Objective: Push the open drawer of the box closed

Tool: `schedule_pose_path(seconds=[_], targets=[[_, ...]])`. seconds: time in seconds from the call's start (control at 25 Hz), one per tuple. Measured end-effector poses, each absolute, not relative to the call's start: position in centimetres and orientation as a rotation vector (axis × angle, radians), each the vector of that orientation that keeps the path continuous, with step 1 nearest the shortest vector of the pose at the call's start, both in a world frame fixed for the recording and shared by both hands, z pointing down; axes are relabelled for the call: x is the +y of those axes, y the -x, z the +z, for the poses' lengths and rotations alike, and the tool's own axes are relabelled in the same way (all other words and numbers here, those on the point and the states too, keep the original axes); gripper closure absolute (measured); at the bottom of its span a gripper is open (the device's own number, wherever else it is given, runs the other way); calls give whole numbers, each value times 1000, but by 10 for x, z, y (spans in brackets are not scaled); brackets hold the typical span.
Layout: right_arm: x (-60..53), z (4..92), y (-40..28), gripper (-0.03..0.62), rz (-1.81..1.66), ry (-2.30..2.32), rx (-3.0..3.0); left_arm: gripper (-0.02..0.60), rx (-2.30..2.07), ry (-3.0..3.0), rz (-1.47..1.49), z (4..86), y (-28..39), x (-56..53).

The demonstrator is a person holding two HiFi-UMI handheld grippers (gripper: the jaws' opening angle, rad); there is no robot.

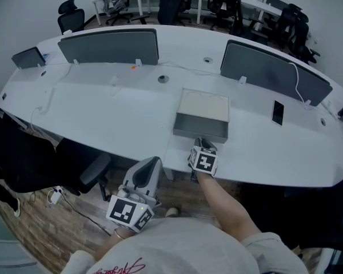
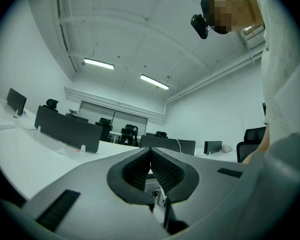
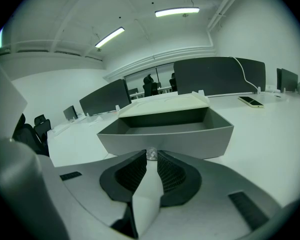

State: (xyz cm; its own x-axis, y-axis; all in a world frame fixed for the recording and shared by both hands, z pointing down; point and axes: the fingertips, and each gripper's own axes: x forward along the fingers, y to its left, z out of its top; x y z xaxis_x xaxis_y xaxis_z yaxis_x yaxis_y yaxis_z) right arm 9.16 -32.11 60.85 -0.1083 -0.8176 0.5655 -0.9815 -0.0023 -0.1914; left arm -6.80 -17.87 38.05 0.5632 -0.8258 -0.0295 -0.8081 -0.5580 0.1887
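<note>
Drawer (image 1: 201,128), grey and empty, stands pulled out of the cream-topped box (image 1: 204,104) toward the front edge of the white desk (image 1: 103,113). The right gripper (image 1: 200,142), forearm stretched forward, meets the drawer front, its narrowly parted jaws pinching the small shiny knob (image 3: 151,154). The left gripper (image 1: 151,165) hangs off the desk below that edge, jaws together, empty.

I'm looking at an open-plan office: a long curved white desk (image 1: 103,113) split by grey privacy screens (image 1: 110,45), black swivel chairs (image 1: 71,17) around more desks behind, a monitor (image 2: 16,101) at one seat, cable grommets (image 1: 163,79) in the desktop, strip lights (image 3: 176,12) overhead.
</note>
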Motion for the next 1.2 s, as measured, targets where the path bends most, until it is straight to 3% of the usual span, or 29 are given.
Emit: schedule_pose_path(seconds=[1.2], targets=[[-346,608,-97,517,797,-1874,-1981,572,-1407,-2621,-175,383,74,-196]])
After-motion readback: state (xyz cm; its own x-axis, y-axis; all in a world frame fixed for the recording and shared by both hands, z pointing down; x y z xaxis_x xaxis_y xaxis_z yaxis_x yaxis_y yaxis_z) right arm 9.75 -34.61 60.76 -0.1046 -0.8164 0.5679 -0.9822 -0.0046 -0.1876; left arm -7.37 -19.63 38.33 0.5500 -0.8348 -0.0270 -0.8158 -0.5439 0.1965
